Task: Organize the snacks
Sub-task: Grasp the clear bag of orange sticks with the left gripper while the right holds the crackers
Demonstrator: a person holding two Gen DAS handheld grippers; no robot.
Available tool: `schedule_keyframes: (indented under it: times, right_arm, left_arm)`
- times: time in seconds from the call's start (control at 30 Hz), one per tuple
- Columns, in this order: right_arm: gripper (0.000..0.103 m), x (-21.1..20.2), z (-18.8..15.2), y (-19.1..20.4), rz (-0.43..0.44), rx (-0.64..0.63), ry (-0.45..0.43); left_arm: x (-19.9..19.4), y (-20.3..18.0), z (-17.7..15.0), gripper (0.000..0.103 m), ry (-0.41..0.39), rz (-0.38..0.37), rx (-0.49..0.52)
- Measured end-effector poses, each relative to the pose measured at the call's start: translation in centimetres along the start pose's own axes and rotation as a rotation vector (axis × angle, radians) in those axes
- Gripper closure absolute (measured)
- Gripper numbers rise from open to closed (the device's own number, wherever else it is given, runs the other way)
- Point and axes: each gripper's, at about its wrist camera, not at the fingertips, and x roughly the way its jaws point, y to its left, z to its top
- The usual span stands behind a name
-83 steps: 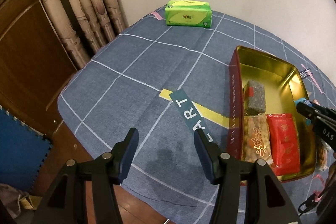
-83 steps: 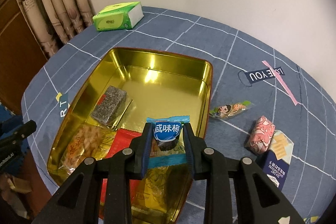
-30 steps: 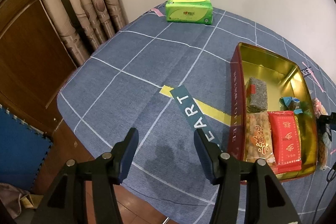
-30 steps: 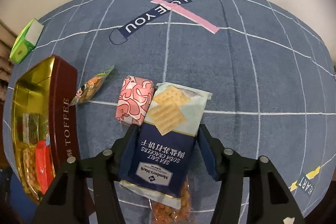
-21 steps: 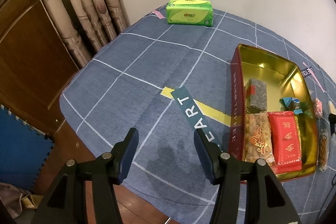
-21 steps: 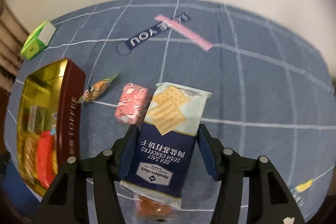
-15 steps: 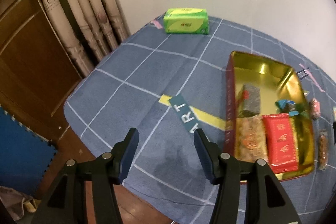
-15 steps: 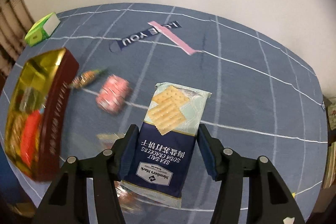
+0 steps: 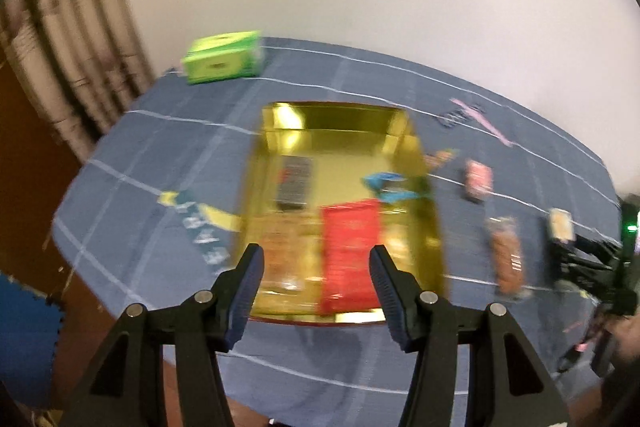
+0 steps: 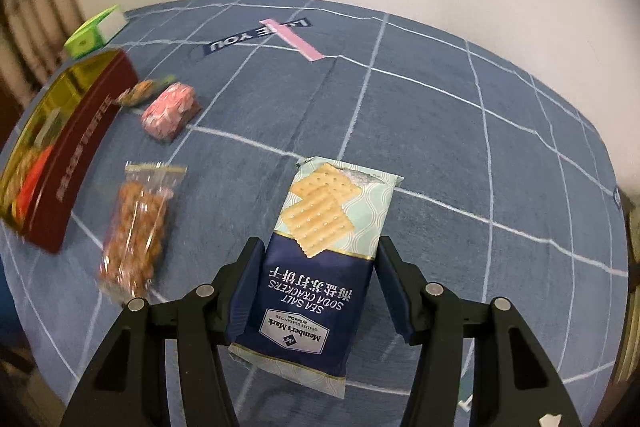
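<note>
Right hand-held gripper (image 10: 320, 291) clamps the soda cracker pack (image 10: 316, 263) between half-open fingers

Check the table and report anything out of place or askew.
Three snacks lie loose on the cloth beside the tin instead of inside it: a clear-wrapped brown snack bag, a pink packet and a small candy. Nothing looks spilled or damaged.

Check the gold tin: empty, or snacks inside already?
Partly filled. The gold tin holds a red packet, a dark bar and a blue-wrapped snack; its far end is bare.
</note>
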Motion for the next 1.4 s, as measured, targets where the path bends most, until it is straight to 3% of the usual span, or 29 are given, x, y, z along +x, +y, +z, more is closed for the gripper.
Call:
schedule_keyframes:
  times: [0.13,0.27,0.47,0.53,0.6,0.87,1.2,1.4]
  right_arm:
    - [0.049,0.5,-1.0,-0.3,0.019,-0.029,0.004]
    - [0.043,0.6,-1.7,-1.1,0.038,0.019,-0.01]
    - [0.039,0.5,-3.1,-1.5,0.043,0.041,-0.034]
    - [0.042,0.4,-3.4,-1.4,0.041,0.03,-0.044]
    - [0.053,0.2,-3.6,-1.4,0.044,0.02,-0.061]
    - [0.055,0.1,-4.1,-3.9,0.0,0.082,-0.113]
    - [0.055,0.1,-4.7,-5.6,-0.024,0.135,-0.165]
    - [0.054,0.1,-4.6,-5.6,-0.021,0.135,-0.166]
  left_arm:
    - [0.4,-4.2,0.2,0.047,0.025,-0.046,0.065]
    - [1.2,-7.7,0.2,0.047,0.052,-0.099,0.103]
    - [3.1,-11.3,0.0,0.047,0.1,-0.124,0.134]
    - [3.7,-12.0,0.1,0.047,0.111,-0.133,0.141]
    - [4.2,-13.1,-0.1,0.047,0.117,-0.146,0.151]
    - [7.3,-15.9,-0.6,0.047,0.187,-0.247,0.101]
    - [10.5,-18.2,-1.0,0.047,0.183,-0.237,0.083]
    - [12.2,-18.9,-1.5,0.043,0.21,-0.194,0.075]
